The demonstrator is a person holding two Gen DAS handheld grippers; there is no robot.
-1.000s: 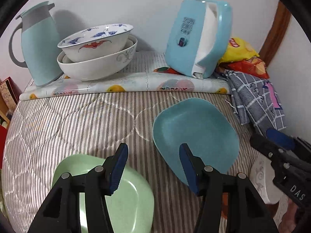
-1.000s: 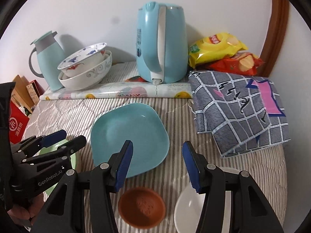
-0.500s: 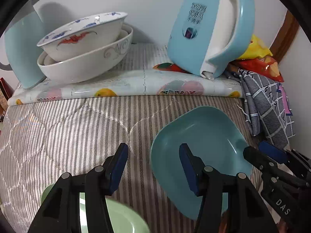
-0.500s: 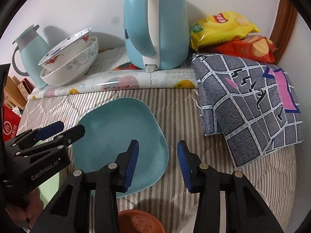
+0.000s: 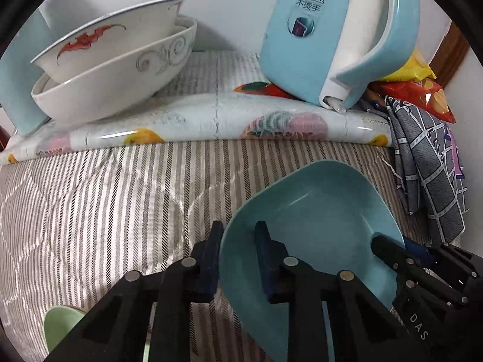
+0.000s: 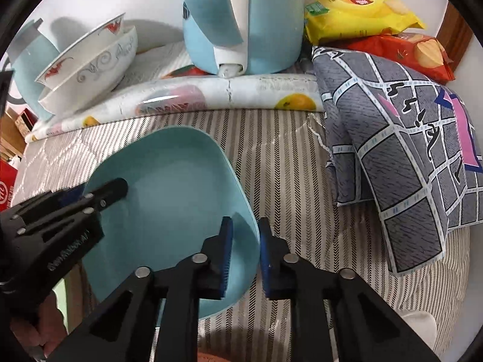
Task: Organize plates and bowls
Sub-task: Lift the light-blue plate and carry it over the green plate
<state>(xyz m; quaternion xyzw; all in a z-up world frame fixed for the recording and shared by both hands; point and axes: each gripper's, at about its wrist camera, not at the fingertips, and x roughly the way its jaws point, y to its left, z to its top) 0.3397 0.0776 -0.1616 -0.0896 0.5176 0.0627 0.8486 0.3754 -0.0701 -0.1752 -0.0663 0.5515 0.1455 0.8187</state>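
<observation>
The plate point(image 6: 172, 199) is sitting on the striped quilt point(image 5: 99, 199), with both grippers at its near rim: left gripper point(image 5: 238, 256) straddling the left edge, right gripper point(image 6: 245, 250) straddling the right edge. Behind it a rolled mat point(image 5: 211, 120) is lying across the quilt. Two stacked bowls point(image 5: 120, 69) are resting on the mat's left end, a kettle point(image 6: 241, 21) is standing further right, and a folded cloth point(image 6: 398, 157) is lying right of the plate with snack bags point(image 6: 371, 12) behind it.

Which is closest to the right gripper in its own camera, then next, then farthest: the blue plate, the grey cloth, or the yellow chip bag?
1. Blue plate: its rim sits between the right gripper fingers.
2. Grey cloth: to the right, farther back.
3. Yellow chip bag: far back right, by the wall.
</observation>
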